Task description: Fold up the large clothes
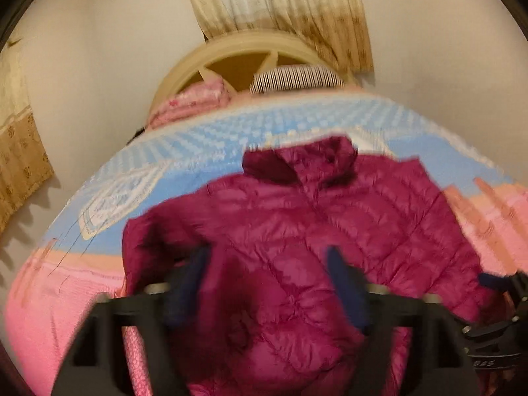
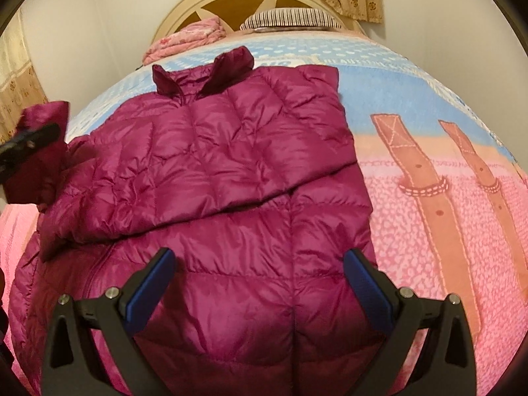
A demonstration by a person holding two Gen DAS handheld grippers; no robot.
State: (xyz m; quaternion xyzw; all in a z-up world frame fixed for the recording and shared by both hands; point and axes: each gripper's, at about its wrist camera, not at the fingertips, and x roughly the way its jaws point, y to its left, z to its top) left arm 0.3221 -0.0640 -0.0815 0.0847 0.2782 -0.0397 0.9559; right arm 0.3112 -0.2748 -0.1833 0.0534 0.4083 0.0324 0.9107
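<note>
Bed (image 2: 412, 76) fills both views | jacket (image 2: 231, 165) lies spread mid-frame, one sleeve folded across its chest | right claw (image 2: 259, 283) spread above hem | left claw (image 1: 267, 280) spread; far-left gripper seems to lift other sleeve inward.

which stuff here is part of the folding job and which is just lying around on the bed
Part of the job:
- jacket
- left gripper
- right gripper

Just lying about:
- blanket
- striped pillow
- pink bedding
- headboard
- curtain
</note>
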